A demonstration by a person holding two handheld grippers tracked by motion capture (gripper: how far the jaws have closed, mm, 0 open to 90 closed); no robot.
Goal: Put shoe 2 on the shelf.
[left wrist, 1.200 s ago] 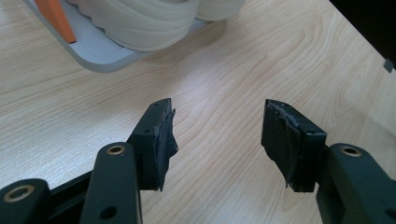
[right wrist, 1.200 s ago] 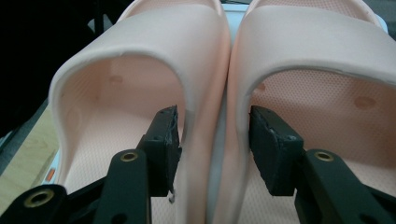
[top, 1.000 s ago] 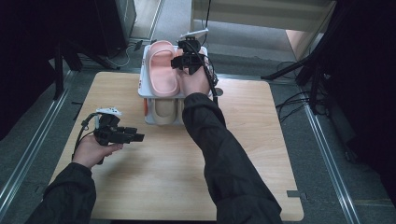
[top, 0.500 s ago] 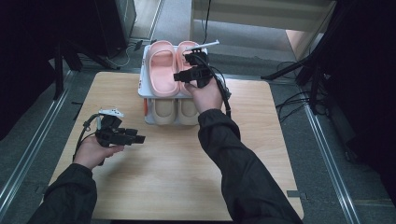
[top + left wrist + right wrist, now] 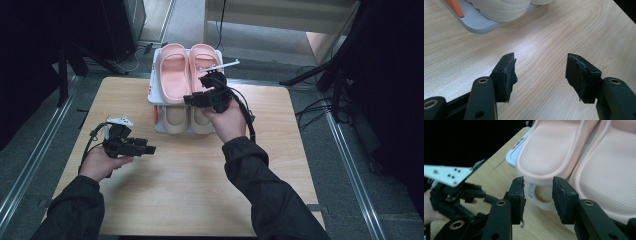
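My right hand [image 5: 227, 117] reaches out over the wooden table [image 5: 190, 200], forearm angled up from the lower edge, holding the right gripper [image 5: 192, 100] level at the near edge of a two-tier shoe rack [image 5: 153, 95]. Its jaws have just been closing and now stand partly apart with nothing between them, their tips just short of the heel of the left pink slipper [image 5: 549, 157] on the upper tier. A cream pair [image 5: 184, 120] sits on the tier below. My left hand [image 5: 100, 162] rests low over the table's left side, well apart from the rack, its left gripper [image 5: 540, 72] pointing across the bare wood, jaws wide and empty. No brand or lettering can be read on slippers or rack.
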